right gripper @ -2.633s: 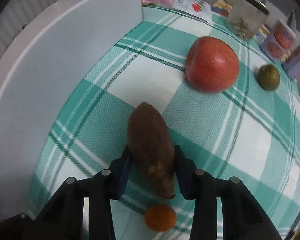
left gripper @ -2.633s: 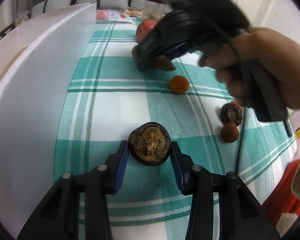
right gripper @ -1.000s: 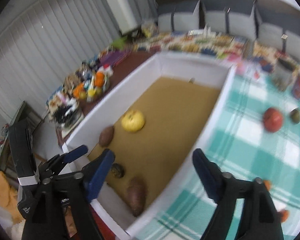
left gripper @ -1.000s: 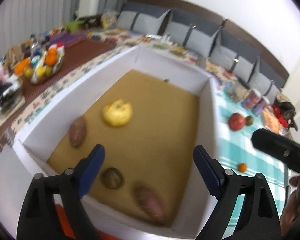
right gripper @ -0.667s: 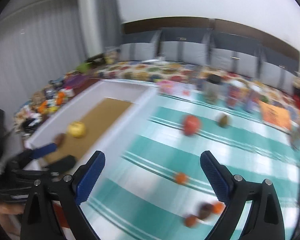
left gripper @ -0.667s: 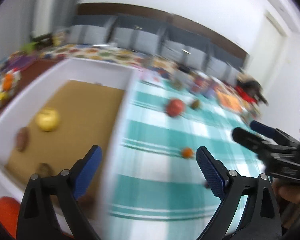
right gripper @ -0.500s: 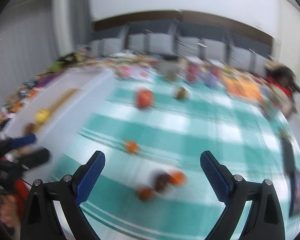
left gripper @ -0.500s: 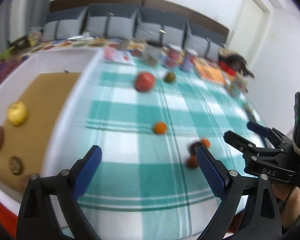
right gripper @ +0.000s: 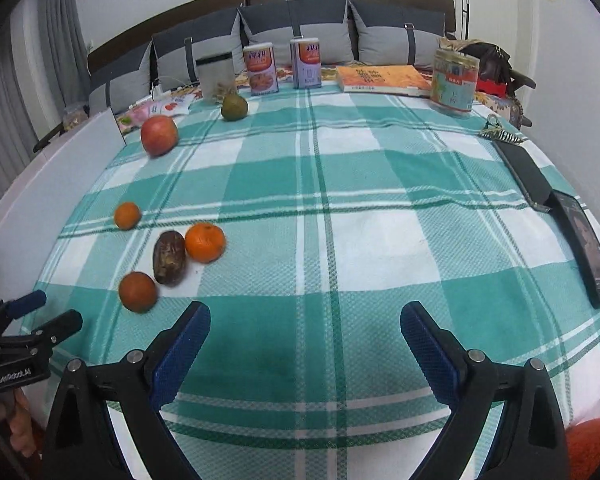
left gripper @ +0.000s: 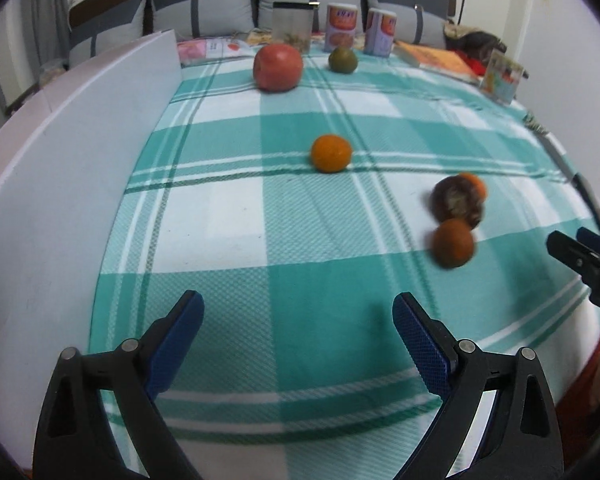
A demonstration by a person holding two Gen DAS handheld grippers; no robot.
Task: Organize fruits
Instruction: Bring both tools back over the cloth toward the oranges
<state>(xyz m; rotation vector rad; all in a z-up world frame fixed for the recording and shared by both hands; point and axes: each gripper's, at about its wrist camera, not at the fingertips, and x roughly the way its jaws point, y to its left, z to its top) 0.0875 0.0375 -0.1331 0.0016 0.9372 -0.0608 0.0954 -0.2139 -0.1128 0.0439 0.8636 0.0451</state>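
Fruits lie on a green checked cloth (left gripper: 300,240). In the left wrist view I see a red apple (left gripper: 278,67), a green fruit (left gripper: 343,60), a small orange (left gripper: 331,153), a dark brown fruit (left gripper: 456,204) and a darker orange (left gripper: 452,243). The right wrist view shows the apple (right gripper: 159,135), green fruit (right gripper: 234,107), small orange (right gripper: 127,215), brown fruit (right gripper: 169,257), a bigger orange (right gripper: 205,242) and the darker orange (right gripper: 137,291). My left gripper (left gripper: 298,336) is open and empty above the cloth's near edge. My right gripper (right gripper: 305,346) is open and empty.
The white box wall (left gripper: 60,184) stands along the left. Cans (right gripper: 261,65), a clear jar (right gripper: 455,80) and a book (right gripper: 384,78) stand at the back. A phone (right gripper: 588,248) and a dark flat thing (right gripper: 526,178) lie at the right edge.
Both grippers let their fruits go into the white box, then swung right and came down over the cloth. Both are open and empty now.
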